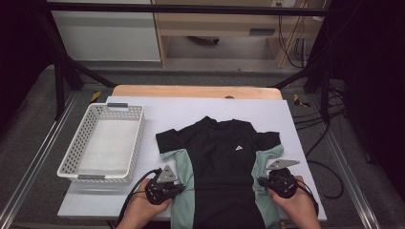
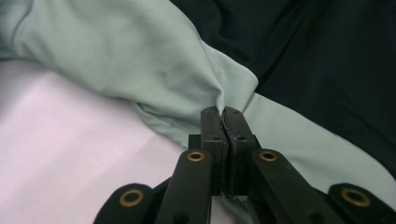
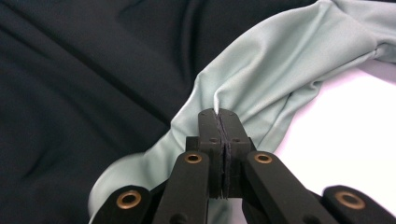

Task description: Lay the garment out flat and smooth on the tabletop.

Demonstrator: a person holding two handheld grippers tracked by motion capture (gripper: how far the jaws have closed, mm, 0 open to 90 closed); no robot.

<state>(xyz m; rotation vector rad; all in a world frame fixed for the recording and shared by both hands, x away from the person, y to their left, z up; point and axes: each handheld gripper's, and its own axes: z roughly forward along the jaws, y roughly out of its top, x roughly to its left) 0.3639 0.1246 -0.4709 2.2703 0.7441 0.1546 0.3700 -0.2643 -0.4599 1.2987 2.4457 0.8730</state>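
Observation:
A black T-shirt [image 1: 222,162] with pale green side panels lies flat on the white table cover, collar away from me, hem hanging over the near edge. My left gripper [image 1: 180,187] sits at its left green panel [image 2: 140,60], jaws shut and pinching a fold of that green cloth. At the opposite side my right gripper [image 1: 261,182] is shut on a fold of the right green panel [image 3: 275,70]. Each hand holds its gripper low over the table, close to the front edge.
An empty white perforated basket [image 1: 86,125] stands at the left of the table. The white cover [image 1: 191,107] stretches beyond the shirt to a wooden table edge [image 1: 196,90]. Black frame legs and cables flank the table on the floor.

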